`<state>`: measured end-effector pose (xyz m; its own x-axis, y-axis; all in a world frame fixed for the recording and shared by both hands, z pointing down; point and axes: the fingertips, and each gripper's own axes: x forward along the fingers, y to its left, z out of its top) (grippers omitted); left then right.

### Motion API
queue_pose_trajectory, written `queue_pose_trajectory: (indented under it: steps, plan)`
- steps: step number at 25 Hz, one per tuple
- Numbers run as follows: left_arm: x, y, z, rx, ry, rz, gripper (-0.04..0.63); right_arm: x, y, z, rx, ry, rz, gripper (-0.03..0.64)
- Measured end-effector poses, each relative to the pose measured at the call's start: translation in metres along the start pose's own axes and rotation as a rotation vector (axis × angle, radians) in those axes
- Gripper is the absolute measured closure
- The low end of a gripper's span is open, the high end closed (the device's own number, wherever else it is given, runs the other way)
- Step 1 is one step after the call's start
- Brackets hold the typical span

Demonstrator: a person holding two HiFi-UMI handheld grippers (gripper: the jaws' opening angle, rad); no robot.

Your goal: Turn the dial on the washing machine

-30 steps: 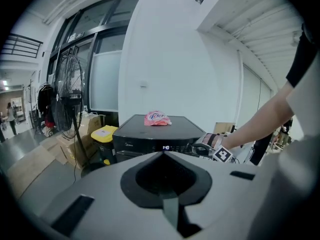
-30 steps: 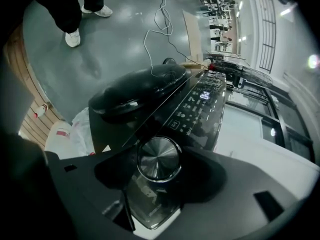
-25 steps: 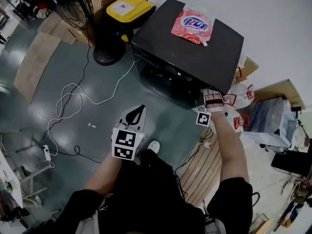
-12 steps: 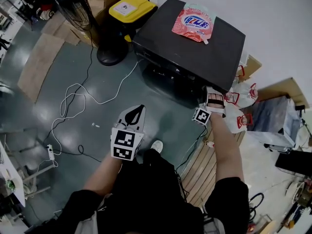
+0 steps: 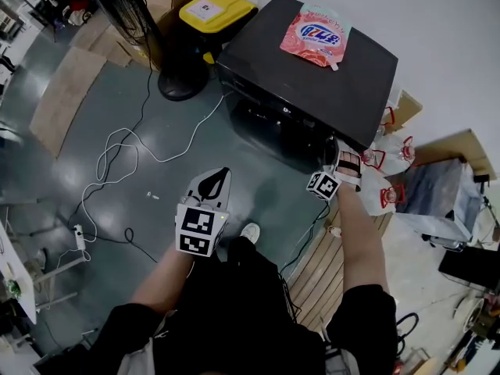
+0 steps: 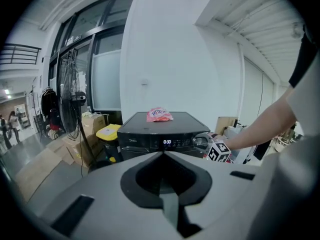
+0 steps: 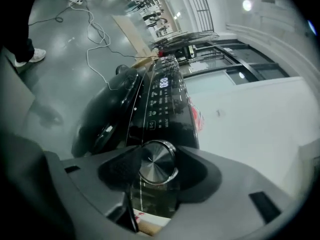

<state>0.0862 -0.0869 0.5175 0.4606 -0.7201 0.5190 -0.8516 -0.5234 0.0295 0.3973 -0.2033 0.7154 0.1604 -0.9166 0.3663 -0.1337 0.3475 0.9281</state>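
The black washing machine stands ahead of me, its display lit. Its round silver dial sits at the right end of the control panel. My right gripper reaches the panel's right corner, and its jaws are shut on the dial from both sides. The left gripper hangs low over the floor, well short of the machine, shut and holding nothing. From the left gripper view the dial shows beside the right gripper's marker cube.
A pink detergent pouch lies on the machine's lid. A yellow-lidded bin and a fan base stand to its left. White cable trails over the floor. Bags and wooden slats are at the right.
The right gripper's jaws have narrowed around the dial and its marker cube has shifted a little. The left gripper has stayed where it was.
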Motion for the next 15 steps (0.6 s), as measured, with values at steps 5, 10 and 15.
queue_pose_trajectory:
  steps: [5, 10, 15]
  plan:
    - [0.0041, 0.0003, -0.0015, 0.01, 0.003, 0.0, 0.588, -0.0011, -0.0043, 0.0009, 0.113, 0.022, -0.023, 0.39]
    - [0.007, -0.0024, 0.0032, 0.018, 0.003, -0.009, 0.588, 0.0013, -0.0037, -0.0014, 0.176, 0.026, -0.034, 0.39]
    - [0.0066, 0.0005, 0.0056, 0.022, 0.003, -0.008, 0.588, 0.0019, -0.0042, -0.0031, 0.236, 0.047, -0.035, 0.39]
